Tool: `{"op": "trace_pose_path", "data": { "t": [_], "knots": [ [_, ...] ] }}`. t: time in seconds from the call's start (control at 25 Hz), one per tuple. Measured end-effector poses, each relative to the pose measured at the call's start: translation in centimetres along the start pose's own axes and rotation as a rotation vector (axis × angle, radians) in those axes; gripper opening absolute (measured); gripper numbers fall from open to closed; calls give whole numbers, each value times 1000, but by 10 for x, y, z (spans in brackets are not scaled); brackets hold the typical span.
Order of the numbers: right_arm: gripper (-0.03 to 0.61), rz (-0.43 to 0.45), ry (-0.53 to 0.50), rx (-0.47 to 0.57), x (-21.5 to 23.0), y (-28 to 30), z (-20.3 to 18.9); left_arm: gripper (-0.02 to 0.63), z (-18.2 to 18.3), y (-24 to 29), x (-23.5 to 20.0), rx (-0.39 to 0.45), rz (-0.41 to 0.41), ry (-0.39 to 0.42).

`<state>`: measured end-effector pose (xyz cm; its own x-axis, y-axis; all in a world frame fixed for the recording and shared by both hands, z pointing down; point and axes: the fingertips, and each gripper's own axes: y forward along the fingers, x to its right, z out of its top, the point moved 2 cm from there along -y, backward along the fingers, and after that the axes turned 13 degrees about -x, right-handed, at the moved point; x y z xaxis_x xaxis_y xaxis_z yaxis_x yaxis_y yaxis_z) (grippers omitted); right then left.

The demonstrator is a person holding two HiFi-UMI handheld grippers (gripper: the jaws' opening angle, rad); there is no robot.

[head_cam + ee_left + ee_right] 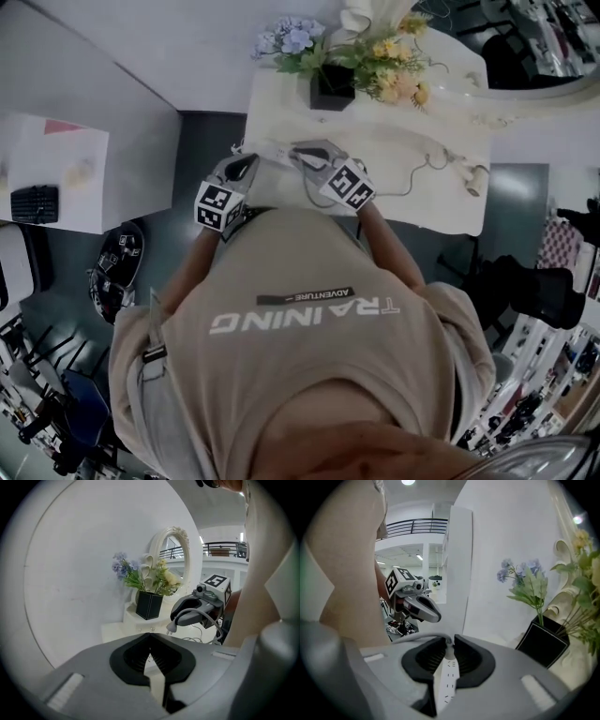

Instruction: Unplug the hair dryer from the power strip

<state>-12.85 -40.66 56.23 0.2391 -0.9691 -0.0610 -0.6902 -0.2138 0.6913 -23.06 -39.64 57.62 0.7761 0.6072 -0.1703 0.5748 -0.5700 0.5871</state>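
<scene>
Left gripper view: plug (171, 629) hangs free (step looks done), right tool (449, 642) clamped on cord (415, 640). Empty left tool (151, 637) is together; next, lay cord down.

My beige tee (309, 281) carries white TRAINING lettering. My left gripper (150, 638) and right gripper (449, 641) are smooth grey shells with black ribbed fingers (136, 658), each bearing a cube (217, 206) of black-and-white square markers.

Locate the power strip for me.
In the right gripper view, the white power strip sits low centre, clamped in the right gripper, its grey cord running off left and the black flower pot to its right.
</scene>
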Motion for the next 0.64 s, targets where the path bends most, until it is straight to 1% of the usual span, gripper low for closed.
{"op": "trace_pose_path", "data": {
  "t": [0.2,0.4,0.52,0.64],
  "knots": [
    [60,13,-9,-22,-4,0,-5,6,14,-3,8,51,-21,-53],
    [61,10,-12,-30,-5,4,-5,6,24,-6,9,77,-25,-44],
    [61,21,-25,-43,-6,4,-5,6,20,-9,11,81,-16,-54],
    [61,41,-39,-63,-11,5,-8,6,10,-18,13,84,-5,-90]
  ]
}}
